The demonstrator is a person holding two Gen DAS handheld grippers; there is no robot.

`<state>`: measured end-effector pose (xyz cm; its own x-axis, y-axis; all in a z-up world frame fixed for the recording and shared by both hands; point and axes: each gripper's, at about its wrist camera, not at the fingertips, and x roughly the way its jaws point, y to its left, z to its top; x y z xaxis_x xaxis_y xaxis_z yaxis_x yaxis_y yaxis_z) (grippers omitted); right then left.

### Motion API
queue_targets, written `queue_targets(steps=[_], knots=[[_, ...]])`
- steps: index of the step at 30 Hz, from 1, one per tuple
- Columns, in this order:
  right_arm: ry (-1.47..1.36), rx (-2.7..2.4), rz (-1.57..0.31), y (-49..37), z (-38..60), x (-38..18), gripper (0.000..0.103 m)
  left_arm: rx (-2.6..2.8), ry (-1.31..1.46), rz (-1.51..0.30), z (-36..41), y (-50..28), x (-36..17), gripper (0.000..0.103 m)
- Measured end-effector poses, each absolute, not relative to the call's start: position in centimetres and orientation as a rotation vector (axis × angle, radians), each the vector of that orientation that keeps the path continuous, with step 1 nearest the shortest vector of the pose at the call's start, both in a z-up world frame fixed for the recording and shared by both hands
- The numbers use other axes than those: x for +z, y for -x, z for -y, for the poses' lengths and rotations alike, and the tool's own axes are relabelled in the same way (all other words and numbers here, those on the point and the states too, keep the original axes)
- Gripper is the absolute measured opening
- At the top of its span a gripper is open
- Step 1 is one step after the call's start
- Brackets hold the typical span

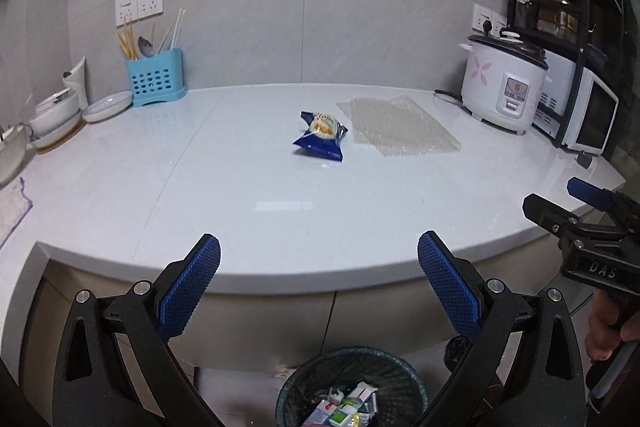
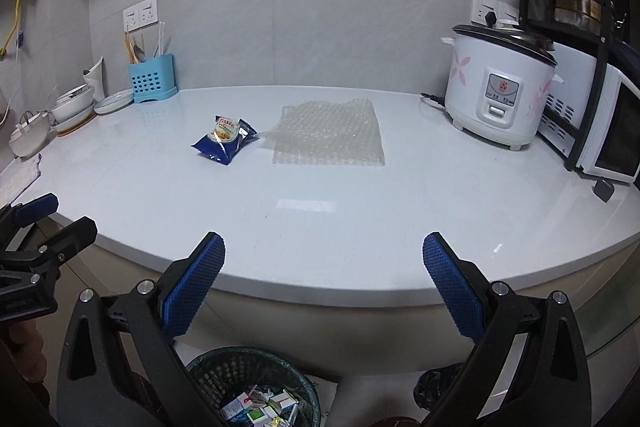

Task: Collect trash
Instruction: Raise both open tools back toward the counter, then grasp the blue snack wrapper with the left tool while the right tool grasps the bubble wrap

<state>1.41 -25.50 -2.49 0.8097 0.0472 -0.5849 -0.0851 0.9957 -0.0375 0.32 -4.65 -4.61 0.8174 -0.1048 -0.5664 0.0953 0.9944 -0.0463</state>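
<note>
A blue snack wrapper (image 1: 322,137) lies mid-counter; it also shows in the right wrist view (image 2: 225,141). A clear bubble-wrap sheet (image 1: 396,131) lies flat just right of it, also in the right wrist view (image 2: 328,139). A dark mesh trash bin (image 1: 352,387) with several small cartons stands on the floor below the counter edge, also in the right wrist view (image 2: 252,387). My left gripper (image 1: 319,283) is open and empty, held in front of the counter above the bin. My right gripper (image 2: 324,283) is open and empty, beside it to the right.
The white counter (image 1: 280,211) holds a rice cooker (image 2: 500,87) and microwave (image 2: 600,123) at the right. A blue utensil holder (image 1: 154,77) and stacked bowls (image 1: 56,115) stand at the back left. A black bag (image 2: 436,387) lies on the floor.
</note>
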Motion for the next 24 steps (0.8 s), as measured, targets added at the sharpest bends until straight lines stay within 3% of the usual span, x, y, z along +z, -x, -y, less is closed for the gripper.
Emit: queue_targets(steps=[14, 24], knots=[[0.024, 0.082, -0.698, -11.5, 27.0, -1.1, 0.095, -0.107, -0.026, -0.653, 5.8, -10.2, -3.2, 0.097], [-0.024, 0.08, -0.849, -21.2, 27.8, -3.3, 0.095, -0.12, -0.044, -0.741, 7.5, -18.8, -4.8, 0.097]])
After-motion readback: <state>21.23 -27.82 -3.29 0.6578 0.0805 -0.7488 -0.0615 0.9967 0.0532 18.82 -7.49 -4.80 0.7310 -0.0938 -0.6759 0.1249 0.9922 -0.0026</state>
